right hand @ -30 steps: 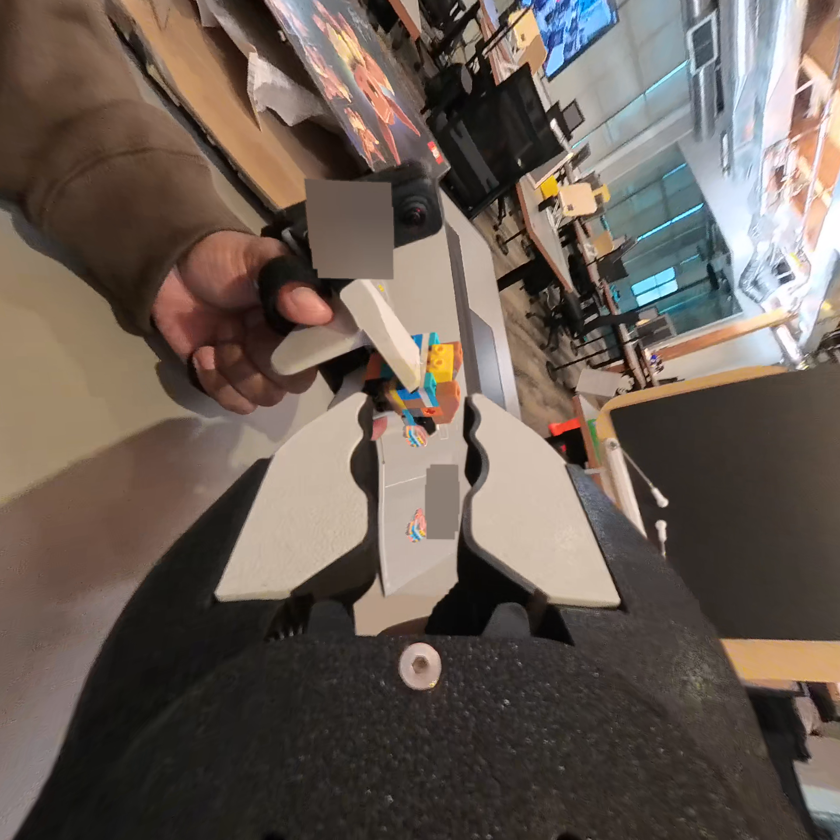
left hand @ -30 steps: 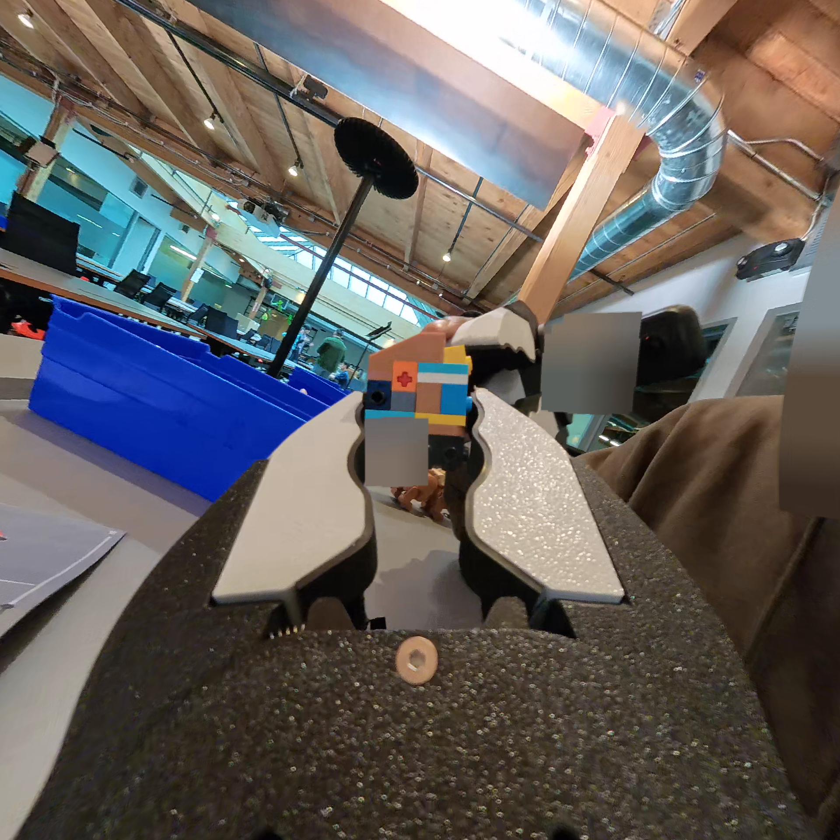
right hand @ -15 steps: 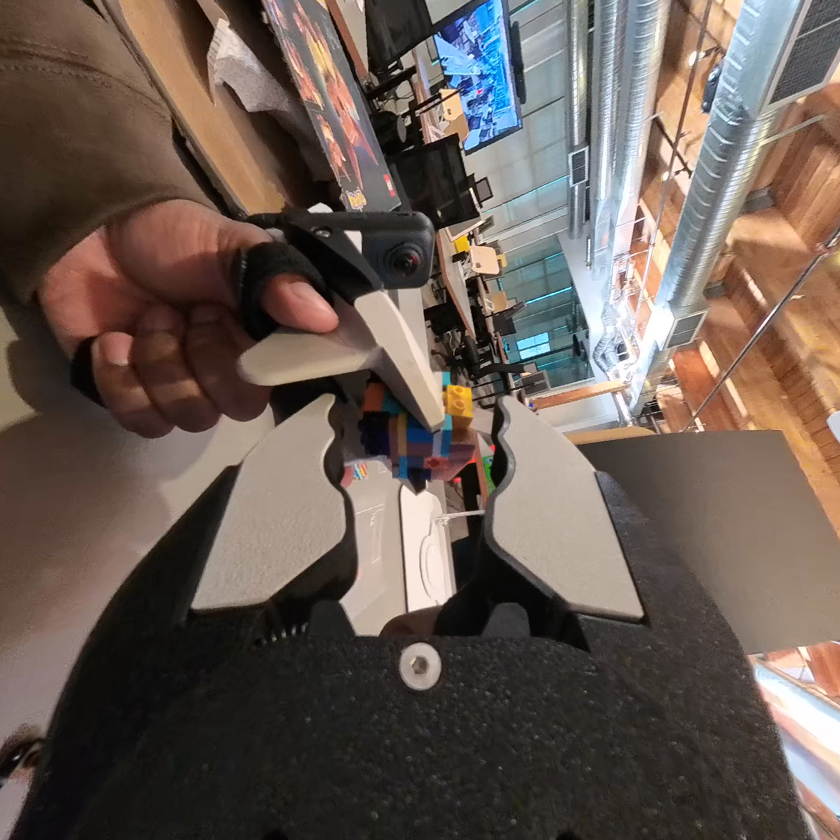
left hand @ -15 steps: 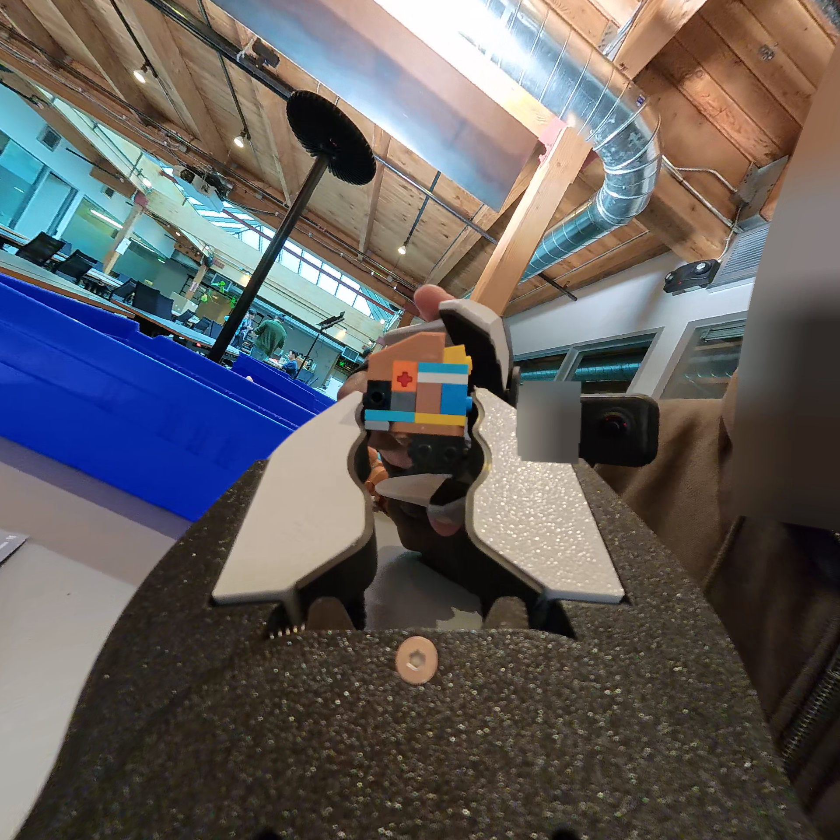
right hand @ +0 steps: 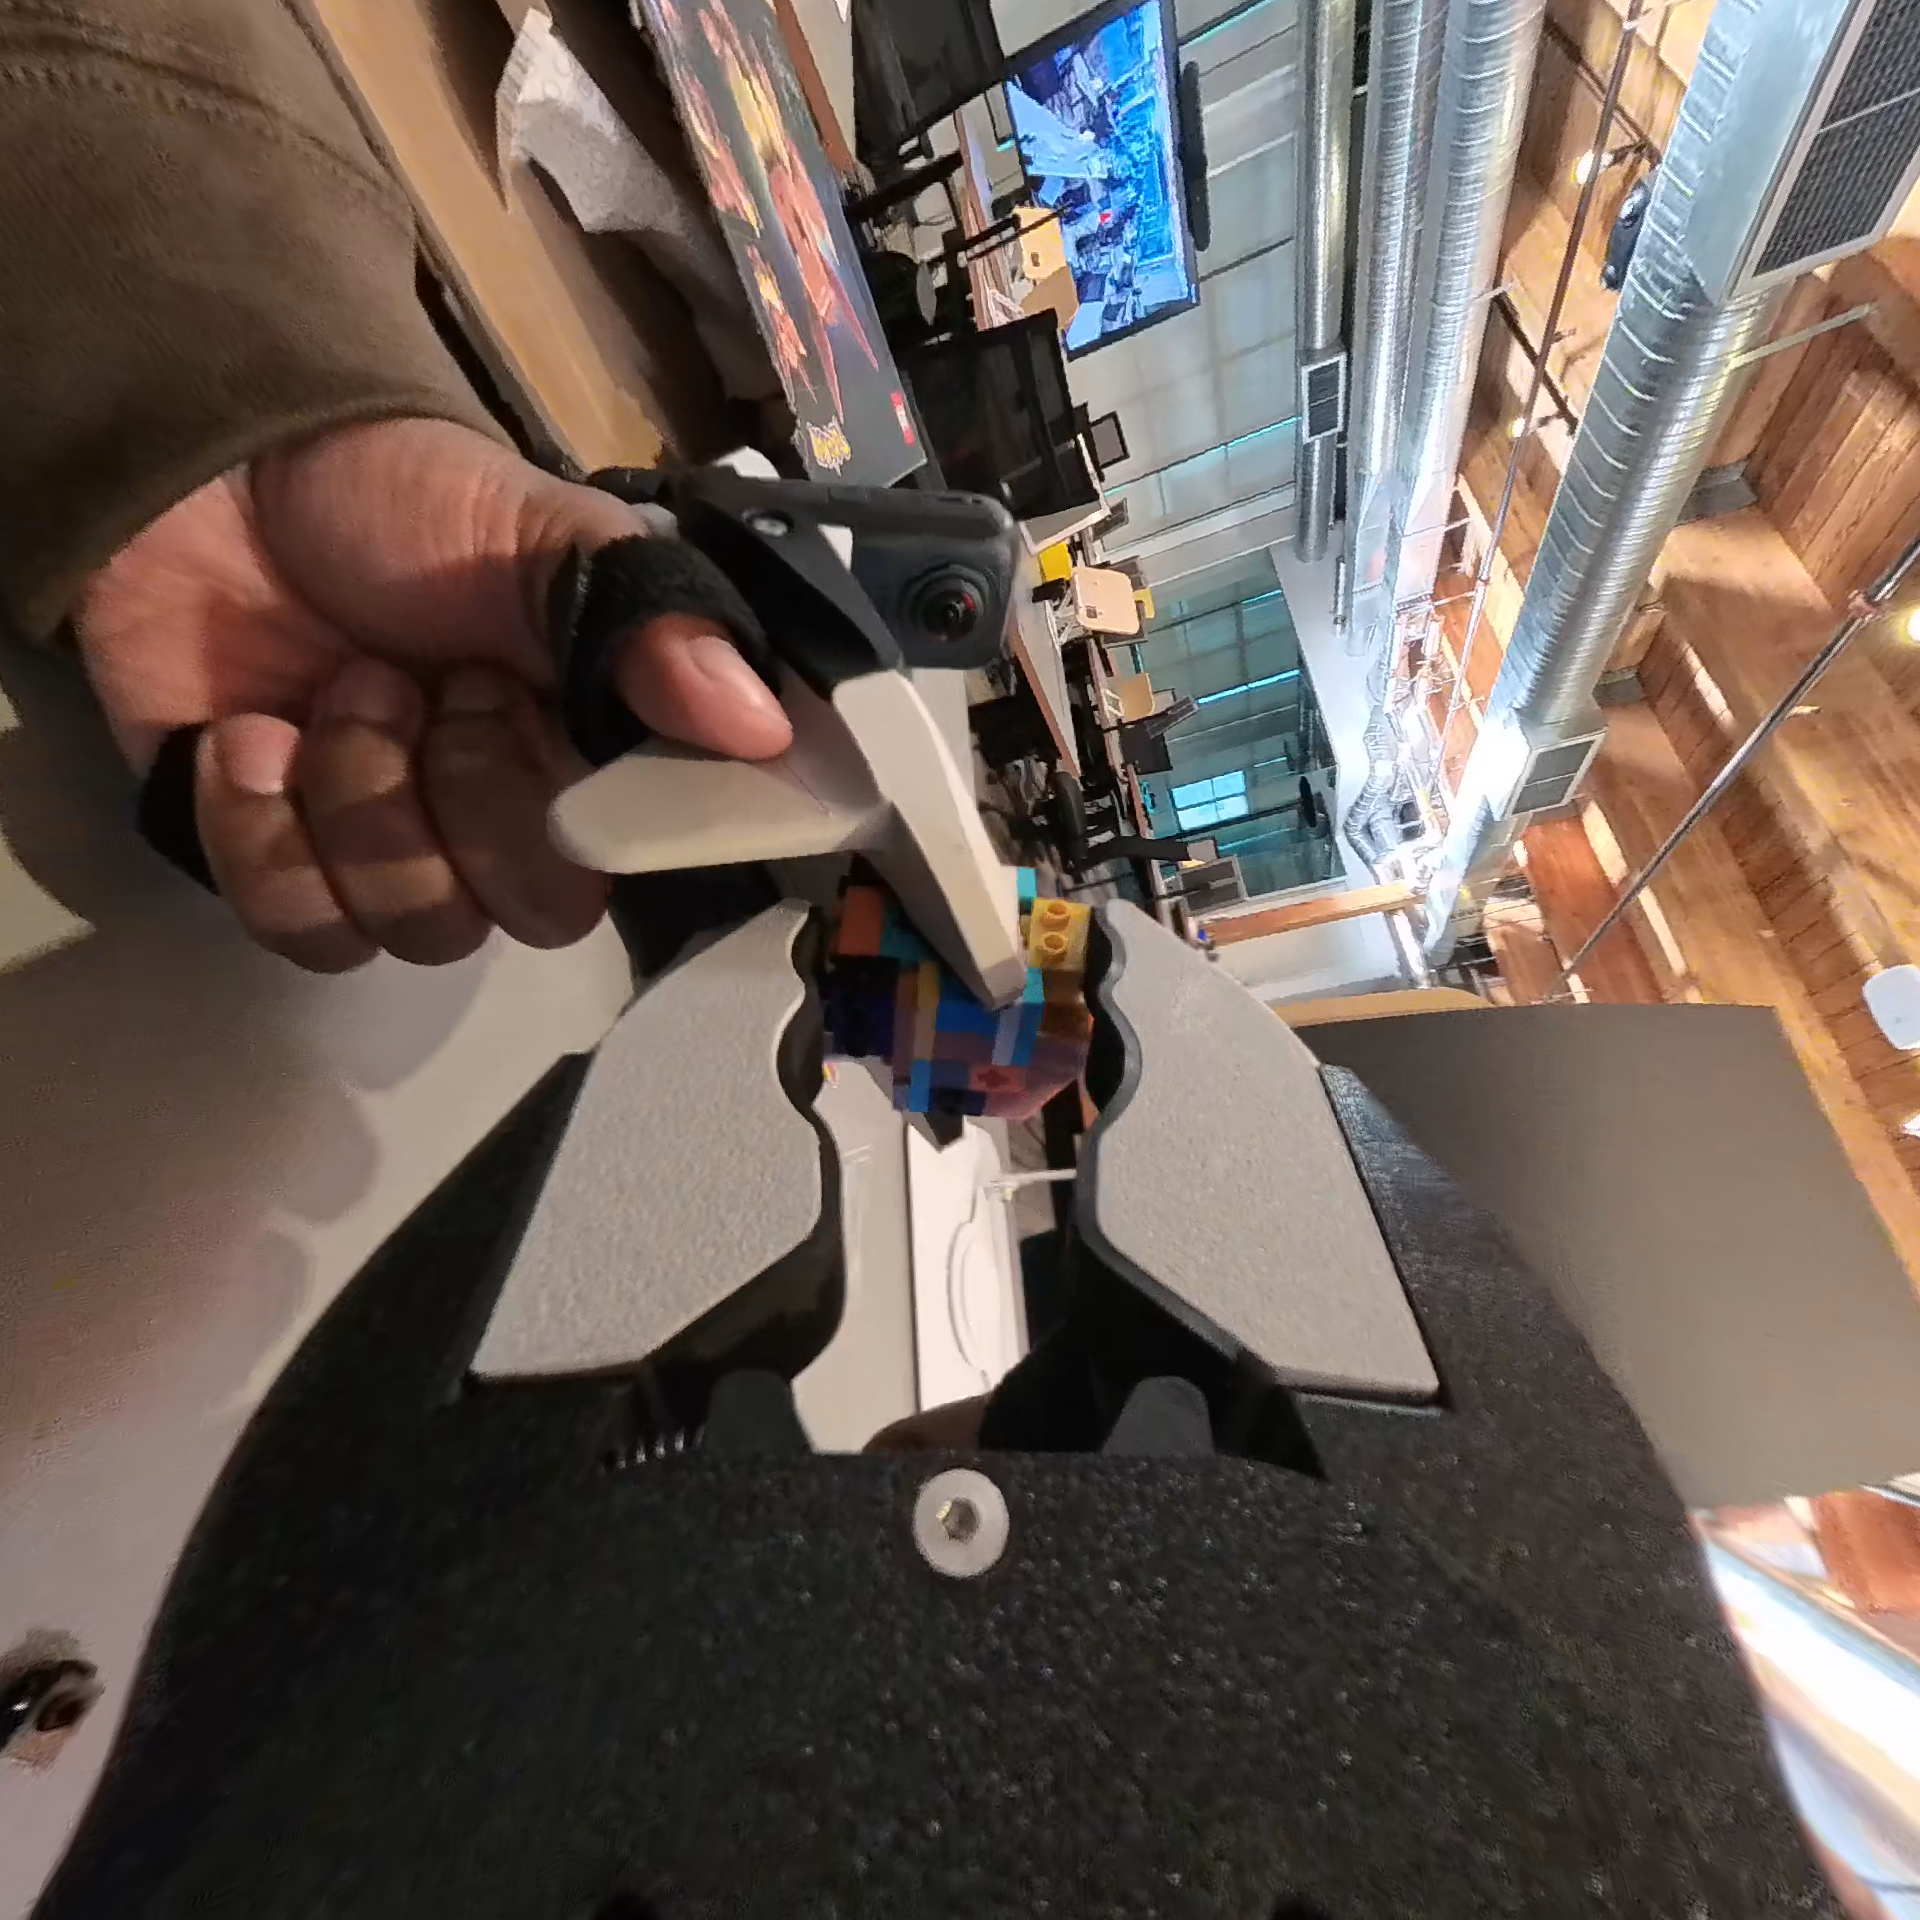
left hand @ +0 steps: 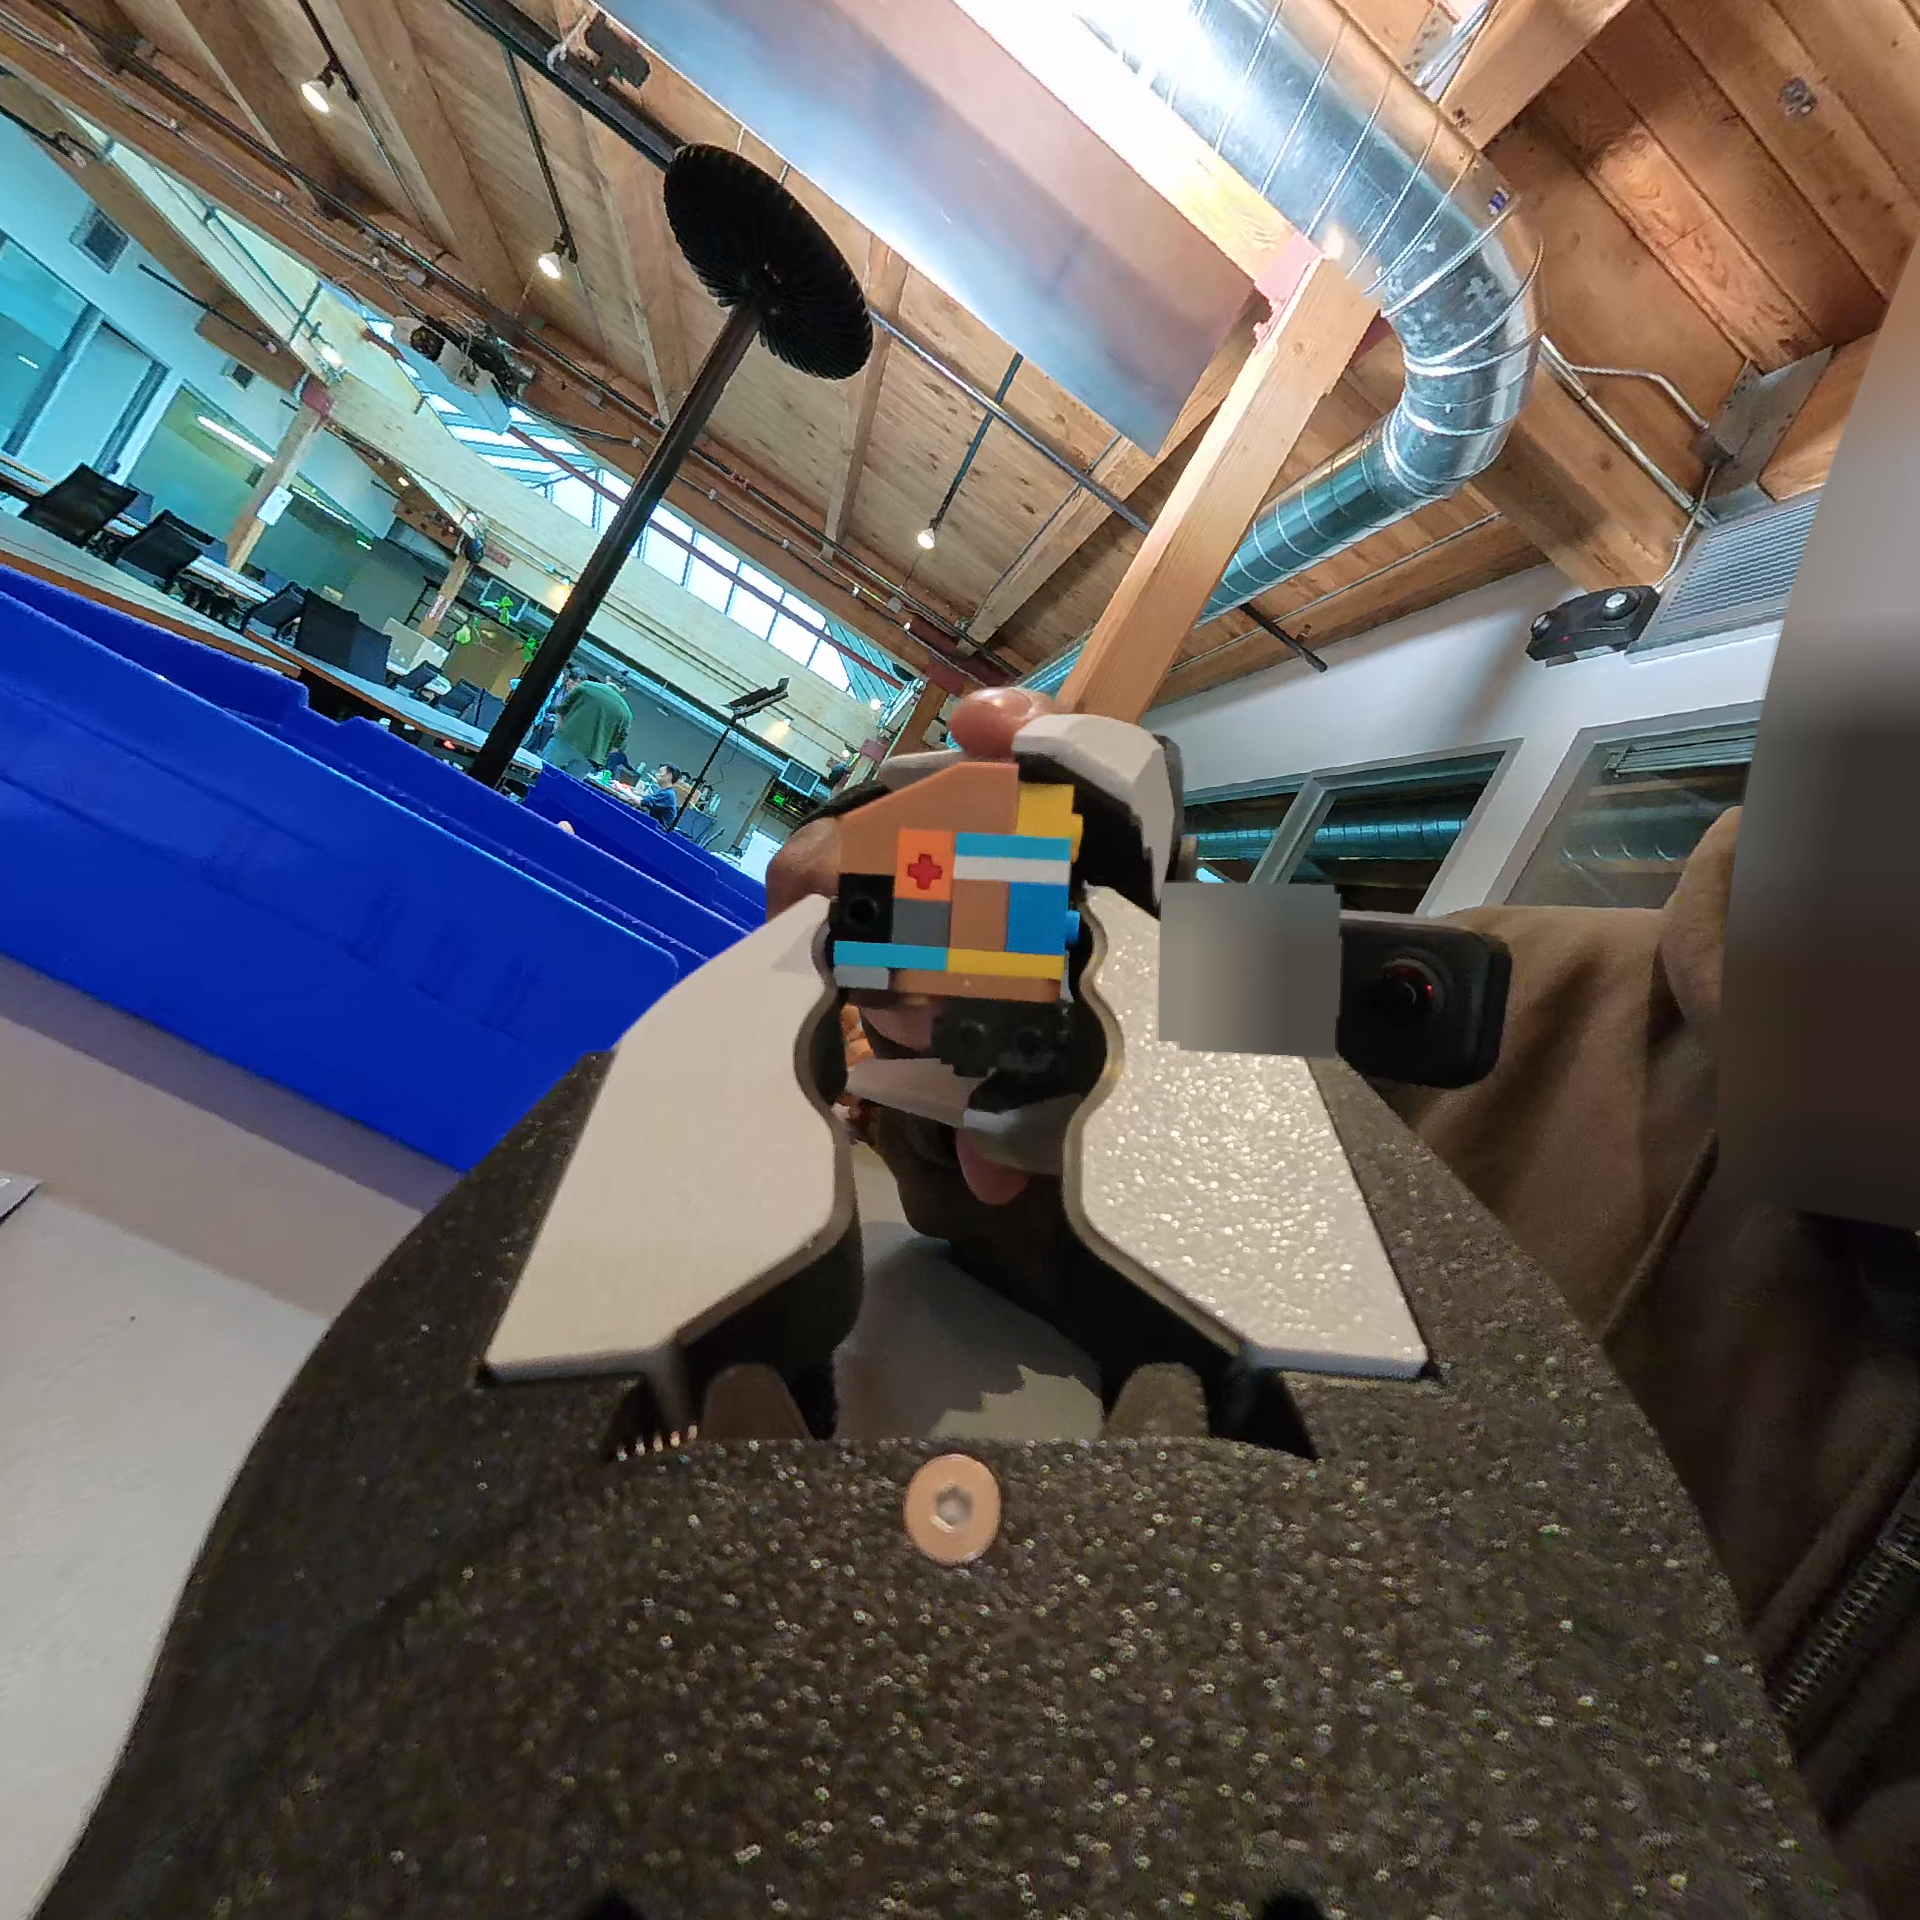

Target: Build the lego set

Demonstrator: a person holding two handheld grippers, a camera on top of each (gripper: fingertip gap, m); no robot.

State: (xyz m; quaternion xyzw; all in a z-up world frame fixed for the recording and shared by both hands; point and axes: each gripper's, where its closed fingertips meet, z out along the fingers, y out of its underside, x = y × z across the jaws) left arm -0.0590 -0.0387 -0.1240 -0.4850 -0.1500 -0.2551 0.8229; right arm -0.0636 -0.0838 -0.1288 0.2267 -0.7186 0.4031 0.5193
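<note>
A small multicoloured lego model [left hand: 961, 899] of brown, orange, blue, yellow and black bricks is held up in the air. My left gripper [left hand: 956, 920] is shut on its sides. The right gripper's grey fingers [left hand: 1096, 774] sit above and below the model in the left wrist view. In the right wrist view my right gripper [right hand: 956, 971] has its jaws closed in on the same model [right hand: 977, 1049], touching it on both sides. The left gripper's finger [right hand: 935, 862] crosses in front of the model, with a yellow brick [right hand: 1060, 925] by the right jaw.
Blue bins [left hand: 260, 883] stand on the grey table [left hand: 156, 1403] to the left. A black pole with a disc top [left hand: 623, 499] rises behind them. A hand [right hand: 395, 727] in a brown sleeve holds the left gripper. A lego box [right hand: 790, 239] lies behind, and a black panel [right hand: 1610, 1195] is on the right. Both grippers' tips are close together, under 4 cm apart.
The right gripper opened wide, moved in around the model and narrowed onto it. The left gripper kept its hold and tilted slightly upward.
</note>
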